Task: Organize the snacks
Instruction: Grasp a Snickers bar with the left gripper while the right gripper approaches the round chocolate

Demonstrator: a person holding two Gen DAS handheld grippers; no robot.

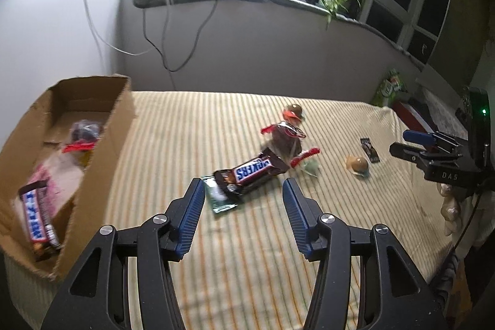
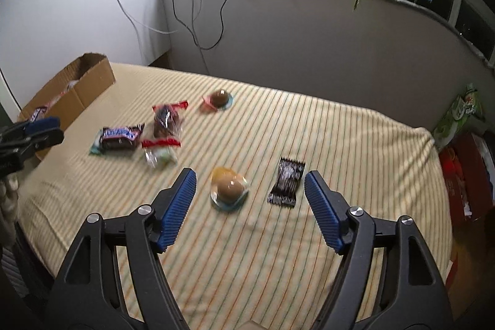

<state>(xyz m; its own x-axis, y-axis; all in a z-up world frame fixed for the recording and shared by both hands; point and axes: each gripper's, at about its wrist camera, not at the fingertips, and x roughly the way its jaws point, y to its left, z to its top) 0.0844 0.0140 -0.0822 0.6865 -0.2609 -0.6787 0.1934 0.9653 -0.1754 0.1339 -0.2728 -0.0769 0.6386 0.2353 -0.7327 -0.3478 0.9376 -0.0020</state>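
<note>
A wide surface draped in a cream, orange-striped cloth (image 2: 278, 119) carries the loose snacks; whether it is a bed or a bench cannot be told. At its left edge an open brown cardboard box (image 1: 102, 126) is stood within the left hand's reach, evidently as the collecting bin: a blue-and-white wrapped bar (image 1: 37, 221) and a clear bag with a red seal (image 1: 79, 141) are already laid inside.

The left gripper (image 1: 244, 200) is held released, jaws spread, and is aimed at the brown Snickers bar (image 1: 250, 172), which lies partly over a green foil sachet (image 1: 219, 200); this is judged the next pick. Just beyond, a clear red-sealed bag of dark sweets (image 1: 286, 141) is seen.

The right gripper (image 2: 250, 194) is likewise held unclenched, spread around the tan domed jelly cup (image 2: 229, 189), with a small black wrapper (image 2: 286, 181) also between its fingers. A second brown jelly cup (image 2: 220, 99) is left farther off.
</note>
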